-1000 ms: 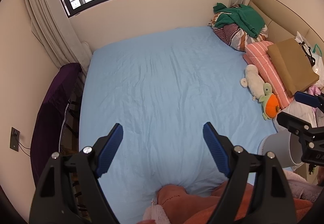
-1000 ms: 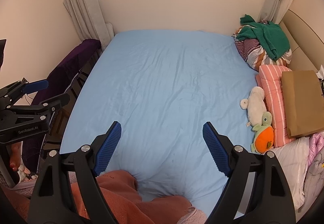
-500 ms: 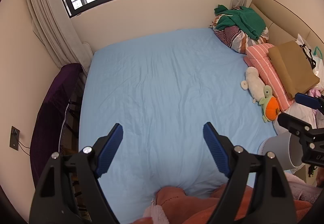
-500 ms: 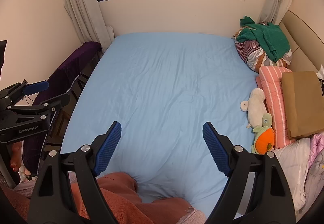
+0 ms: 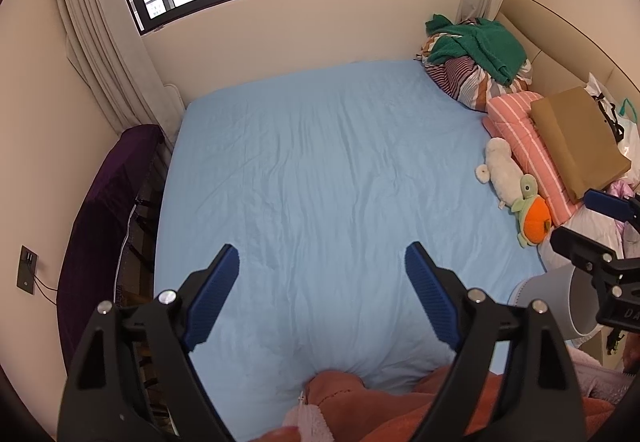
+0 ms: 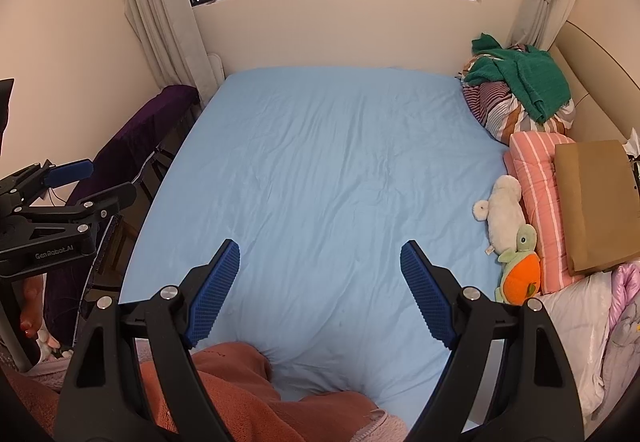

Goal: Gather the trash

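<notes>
Two grippers, both empty: left gripper (image 5: 322,292) and right gripper (image 6: 320,292) each have their jaws spread wide with nothing between the blue pads (image 5: 212,298), only bare blue sheet (image 5: 320,170) below. Both point steeply down over the near edge of the bed, side by side; each shows at the edge of the other's view, and orange fleece (image 6: 224,382) sits under them at the bottom. No obvious trash anywhere on the sheet. Nearest candidates are at the headboard side: white plastic bags (image 5: 624,130) behind a brown paper bag (image 5: 576,138) lying on the striped pink pillow (image 5: 528,146), can't tell if any of it is actual rubbish. A pale round bin (image 5: 560,302) stands off the right side of the bed, likely the drop point. My guess on handling: bags are light, soft, crinkly, a bit slippery, so pinch a bunched fold or a handle loop, not a flat face. Plush toys (image 5: 516,190) and the green garment (image 5: 480,42) on the striped bundle don't look like trash.
</notes>
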